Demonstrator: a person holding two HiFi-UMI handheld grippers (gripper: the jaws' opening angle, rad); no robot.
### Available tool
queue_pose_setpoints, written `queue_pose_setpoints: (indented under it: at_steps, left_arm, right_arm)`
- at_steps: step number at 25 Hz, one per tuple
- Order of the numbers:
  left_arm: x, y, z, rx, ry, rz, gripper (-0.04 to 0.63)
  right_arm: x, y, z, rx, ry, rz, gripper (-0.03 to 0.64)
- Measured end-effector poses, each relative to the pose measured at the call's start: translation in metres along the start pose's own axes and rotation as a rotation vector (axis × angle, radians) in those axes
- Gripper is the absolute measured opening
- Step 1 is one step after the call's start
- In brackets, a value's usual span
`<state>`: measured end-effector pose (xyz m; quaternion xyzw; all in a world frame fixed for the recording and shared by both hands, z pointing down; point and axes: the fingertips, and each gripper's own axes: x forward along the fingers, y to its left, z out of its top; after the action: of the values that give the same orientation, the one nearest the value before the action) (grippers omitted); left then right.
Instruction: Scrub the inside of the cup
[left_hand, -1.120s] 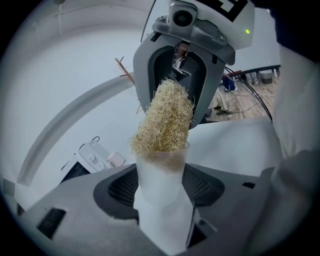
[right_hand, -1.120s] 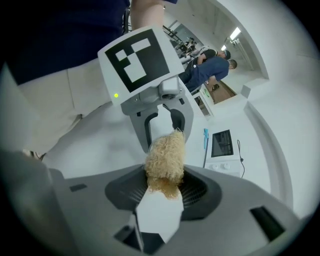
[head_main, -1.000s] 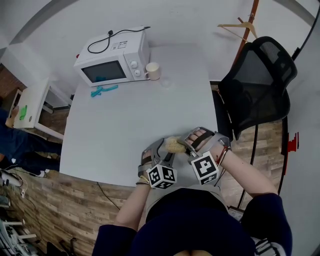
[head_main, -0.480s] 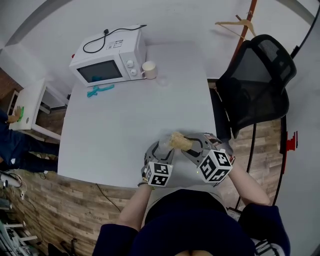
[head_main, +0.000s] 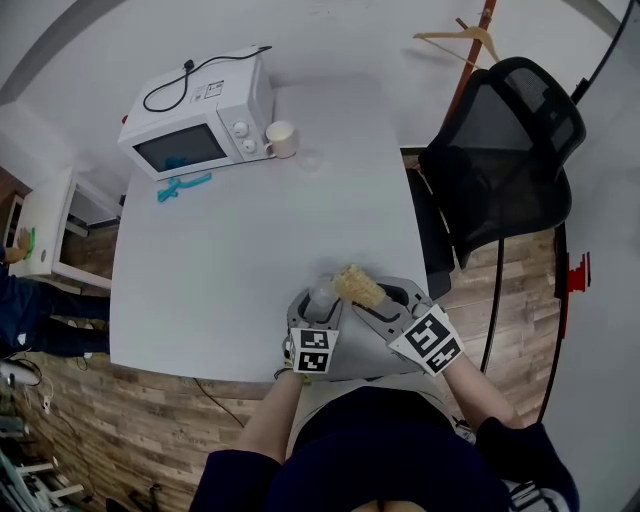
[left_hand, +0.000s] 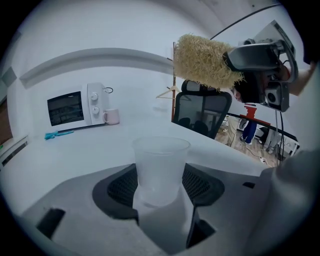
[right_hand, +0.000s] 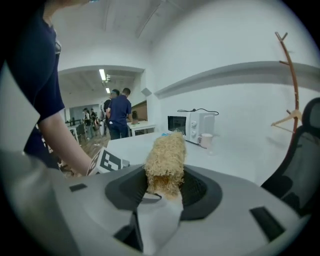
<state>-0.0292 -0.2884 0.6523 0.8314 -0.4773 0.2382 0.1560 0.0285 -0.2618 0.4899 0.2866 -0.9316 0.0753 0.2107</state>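
Left tongs (head_main: 321, 300): clamped on clear plastic cup (left_hand: 160, 167), upright, mouth up, over near edge of table (head_main: 230, 250). Right tongs (head_main: 372, 300): clamped on straw-coloured scrubber (right_hand: 165, 162), poised just above and beside cup rim, not yet inside. Step judged: lining scrubber up with mouth. Next: lower scrubber straight in, keep cup steady, then twist against inner wall

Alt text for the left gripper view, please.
The left gripper holds an upright translucent cup between its jaws over a white table. The right gripper holds a tan scrubber higher up, outside the cup. A microwave and mug stand behind.
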Motion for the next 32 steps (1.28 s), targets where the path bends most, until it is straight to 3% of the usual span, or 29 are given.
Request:
queue_pose_setpoints:
  at_steps: [11, 15, 26, 32]
  left_arm:
    - [0.004, 0.000, -0.015, -0.033, 0.053, 0.010, 0.278]
    - [-0.005, -0.002, -0.020, -0.063, 0.064, 0.000, 0.319]
    - [-0.105, -0.002, -0.024, -0.249, -0.021, 0.022, 0.324]
    - [-0.161, -0.001, -0.016, -0.281, -0.077, 0.025, 0.322]
  right_arm:
    - [-0.008, 0.008, -0.009, 0.054, -0.002, -0.016, 0.178]
    - [-0.012, 0.015, -0.009, 0.057, -0.011, -0.035, 0.178]
    - [-0.017, 0.054, -0.028, 0.203, -0.033, -0.116, 0.178]
    - [-0.016, 0.092, -0.033, 0.314, -0.061, -0.123, 0.178]
